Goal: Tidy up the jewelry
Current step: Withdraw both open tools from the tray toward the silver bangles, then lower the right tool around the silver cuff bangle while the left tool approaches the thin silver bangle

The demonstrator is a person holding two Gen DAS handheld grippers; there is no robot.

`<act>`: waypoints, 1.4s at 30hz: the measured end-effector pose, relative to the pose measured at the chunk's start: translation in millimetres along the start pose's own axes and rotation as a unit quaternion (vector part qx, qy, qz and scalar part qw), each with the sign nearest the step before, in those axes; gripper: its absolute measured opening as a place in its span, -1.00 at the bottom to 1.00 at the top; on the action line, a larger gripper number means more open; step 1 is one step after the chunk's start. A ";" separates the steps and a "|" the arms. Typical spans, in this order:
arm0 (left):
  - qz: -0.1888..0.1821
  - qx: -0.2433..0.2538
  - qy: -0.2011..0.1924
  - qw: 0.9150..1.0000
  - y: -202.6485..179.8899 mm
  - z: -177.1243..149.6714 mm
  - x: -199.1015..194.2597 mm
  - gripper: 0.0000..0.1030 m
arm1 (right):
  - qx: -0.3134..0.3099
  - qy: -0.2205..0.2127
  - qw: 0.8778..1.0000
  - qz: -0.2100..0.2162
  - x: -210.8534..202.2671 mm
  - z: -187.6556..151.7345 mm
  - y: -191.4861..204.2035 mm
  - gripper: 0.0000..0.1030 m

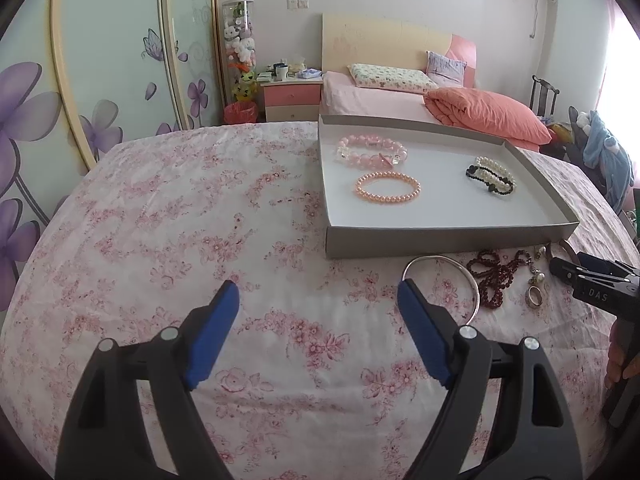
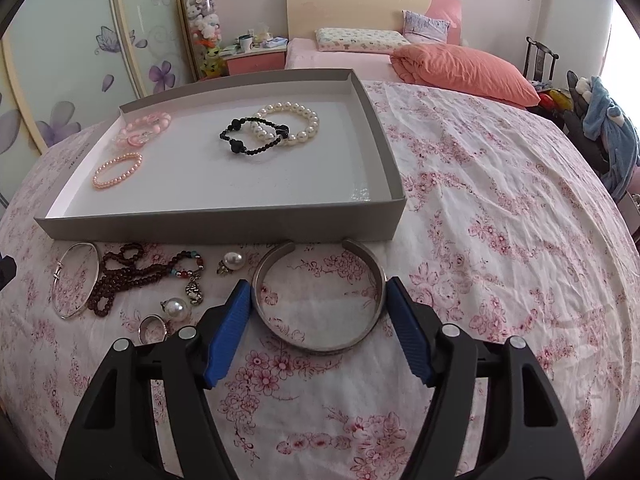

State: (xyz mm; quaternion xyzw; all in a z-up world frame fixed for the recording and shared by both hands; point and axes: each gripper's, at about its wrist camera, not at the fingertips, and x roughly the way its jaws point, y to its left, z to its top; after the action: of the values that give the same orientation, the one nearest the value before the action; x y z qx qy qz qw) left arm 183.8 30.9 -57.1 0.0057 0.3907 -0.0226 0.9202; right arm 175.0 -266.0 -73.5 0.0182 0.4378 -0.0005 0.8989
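Note:
A shallow grey box (image 2: 224,224) (image 1: 448,240) holds a pink bead bracelet (image 2: 118,170), a pale pink bracelet (image 2: 142,130), a black bead bracelet (image 2: 252,138) and a white pearl bracelet (image 2: 296,120). In front of the box lie a wide silver cuff (image 2: 320,300), a thin silver bangle (image 2: 76,280) (image 1: 444,280), dark red beads (image 2: 124,276) (image 1: 500,276), pearl pieces (image 2: 233,261) and a ring (image 2: 152,328). My right gripper (image 2: 318,292) is open, its blue pads on either side of the cuff. My left gripper (image 1: 318,294) is open and empty over the cloth, left of the bangle.
The table is covered with a pink floral cloth (image 2: 500,220). Behind it stand a bed with an orange quilt (image 1: 488,114), a nightstand (image 1: 292,96) and a flowered wardrobe (image 1: 60,100). The right gripper's body shows at the right edge of the left wrist view (image 1: 596,284).

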 end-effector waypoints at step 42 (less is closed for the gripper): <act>-0.028 0.063 0.077 0.995 -59.6 1.3 51.0 0.37 | -0.020 0.007 1.000 0.021 -22.6 -27.3 2.5 0.33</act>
State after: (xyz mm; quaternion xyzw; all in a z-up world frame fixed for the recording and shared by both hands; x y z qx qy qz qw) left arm 217.3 -30.6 -92.4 0.0543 0.4582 -0.0725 0.8842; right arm 139.6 -263.0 -72.5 0.0090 0.4432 0.0274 0.8959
